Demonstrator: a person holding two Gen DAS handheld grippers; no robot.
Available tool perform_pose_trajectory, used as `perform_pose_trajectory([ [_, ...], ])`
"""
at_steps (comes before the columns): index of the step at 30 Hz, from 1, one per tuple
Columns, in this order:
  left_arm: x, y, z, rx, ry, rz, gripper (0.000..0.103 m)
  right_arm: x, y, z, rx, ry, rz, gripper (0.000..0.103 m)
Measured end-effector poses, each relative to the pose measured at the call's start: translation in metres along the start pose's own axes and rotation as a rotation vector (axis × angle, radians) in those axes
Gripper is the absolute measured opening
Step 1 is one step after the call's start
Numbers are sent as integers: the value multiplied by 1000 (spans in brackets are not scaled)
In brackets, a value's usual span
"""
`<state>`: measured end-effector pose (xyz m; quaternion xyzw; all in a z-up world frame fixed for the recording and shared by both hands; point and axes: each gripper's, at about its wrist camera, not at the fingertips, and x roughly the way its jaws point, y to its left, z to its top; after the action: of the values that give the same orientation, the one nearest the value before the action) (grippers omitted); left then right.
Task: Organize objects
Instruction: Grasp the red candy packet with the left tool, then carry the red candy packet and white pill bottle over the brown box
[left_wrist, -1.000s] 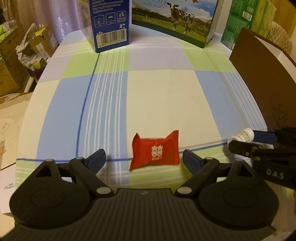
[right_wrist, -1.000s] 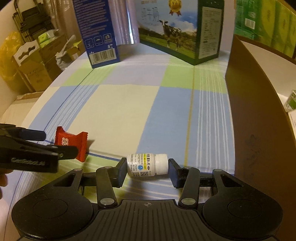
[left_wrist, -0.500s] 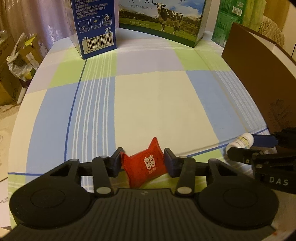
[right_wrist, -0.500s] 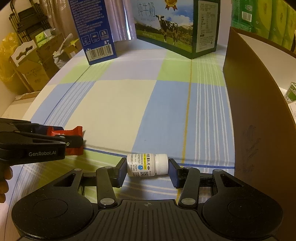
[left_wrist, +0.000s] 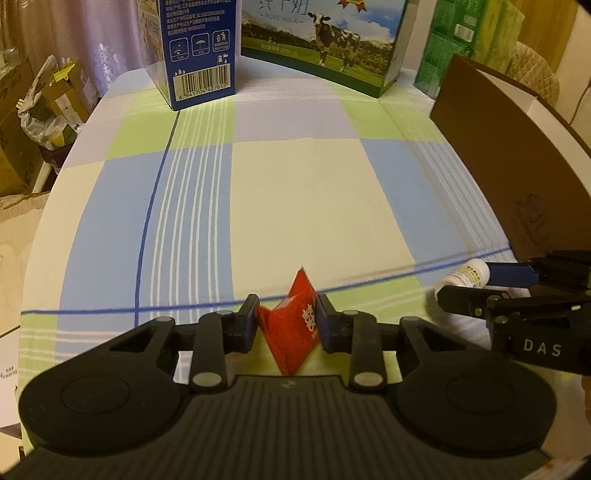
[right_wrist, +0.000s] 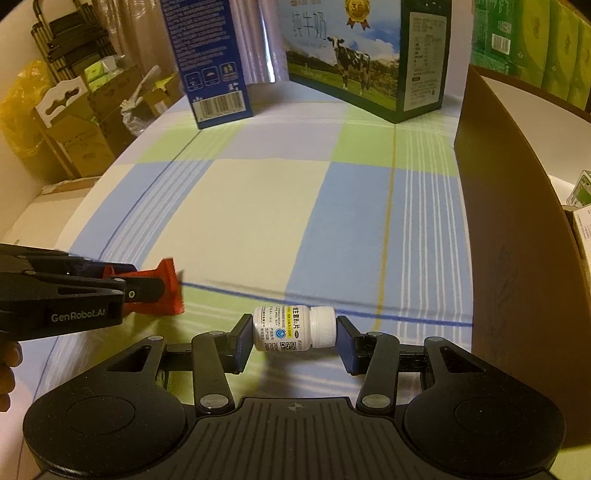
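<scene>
Count's on: two black two-finger tools, the left tool (left_wrist: 286, 319) and the right tool (right_wrist: 294, 334). One red crinkled foil packet (left_wrist: 293, 332). One small white plastic pill bottle (right_wrist: 293, 328). Behind that bottle, far across the checked desk (right_wrist: 258, 206), two printed cartons: one tall blue carton (right_wrist: 207, 55), one cow-print milk carton (right_wrist: 364, 55). One brown cardboard box (right_wrist: 517, 229) right of the bottle.

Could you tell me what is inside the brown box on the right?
Past the brown box wall, only corners of small cartons show at the frame edge; the wall hides the rest.
</scene>
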<state>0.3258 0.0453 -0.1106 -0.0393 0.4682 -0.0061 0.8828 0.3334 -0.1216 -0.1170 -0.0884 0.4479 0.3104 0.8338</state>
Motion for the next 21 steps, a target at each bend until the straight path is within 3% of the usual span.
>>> perform_pose_trajectory([
  [6,0,-3,-18,35,52,-24,29,-13,3,-15,17,8,9,44],
  [21,-15,-23,-15,82,-9,-42,24,-53,-14,-40,93,-19,-47,44],
])
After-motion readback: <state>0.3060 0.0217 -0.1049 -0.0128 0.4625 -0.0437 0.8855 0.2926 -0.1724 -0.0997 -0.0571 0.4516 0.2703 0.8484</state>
